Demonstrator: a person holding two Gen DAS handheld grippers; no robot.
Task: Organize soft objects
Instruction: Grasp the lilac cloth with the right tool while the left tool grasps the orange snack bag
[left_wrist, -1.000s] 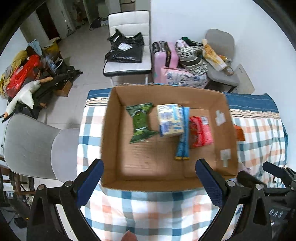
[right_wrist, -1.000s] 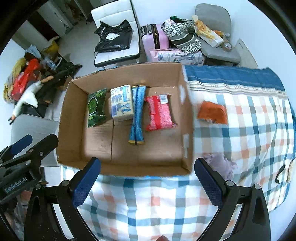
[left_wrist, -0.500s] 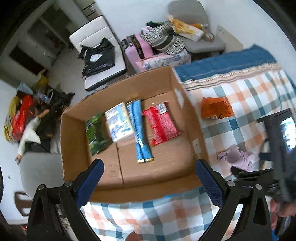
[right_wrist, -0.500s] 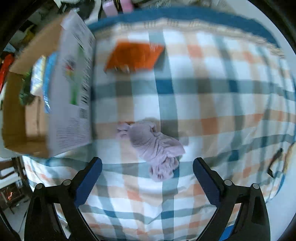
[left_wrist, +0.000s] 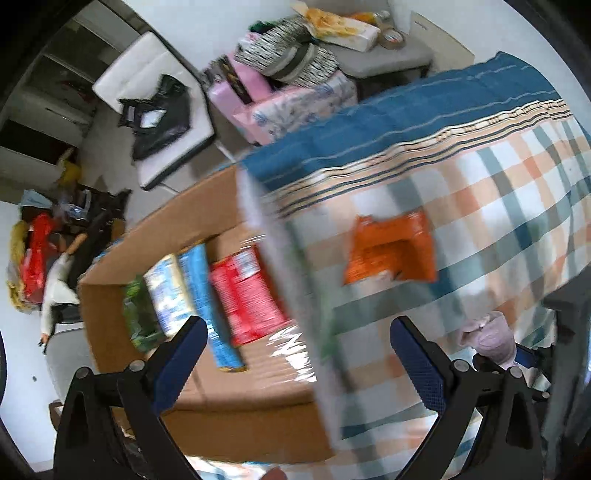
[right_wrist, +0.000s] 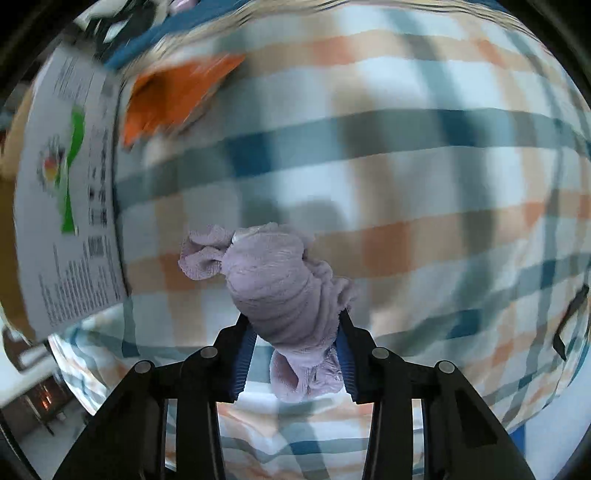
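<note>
Checked bedspread (right_wrist: 424, 122) carries a cardboard box (left_wrist: 207, 428) at its left edge, four snack packs already inside. Right gripper (right_wrist: 295, 354) jaws pinch the purple cloth (right_wrist: 280, 284) (still outside). Orange packet (left_wrist: 388, 254) remains out. Left gripper (left_wrist: 295, 365) wide, empty.

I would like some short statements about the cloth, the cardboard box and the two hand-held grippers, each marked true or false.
1. The right hand-held gripper is closed on the purple cloth. True.
2. The left hand-held gripper holds the red packet. False: it is open and holds nothing; the red packet lies in the cardboard box.
3. The orange packet lies inside the box. False: it lies outside, on the checked cover.
4. A blue packet lies in the box beside the red one. True.
</note>
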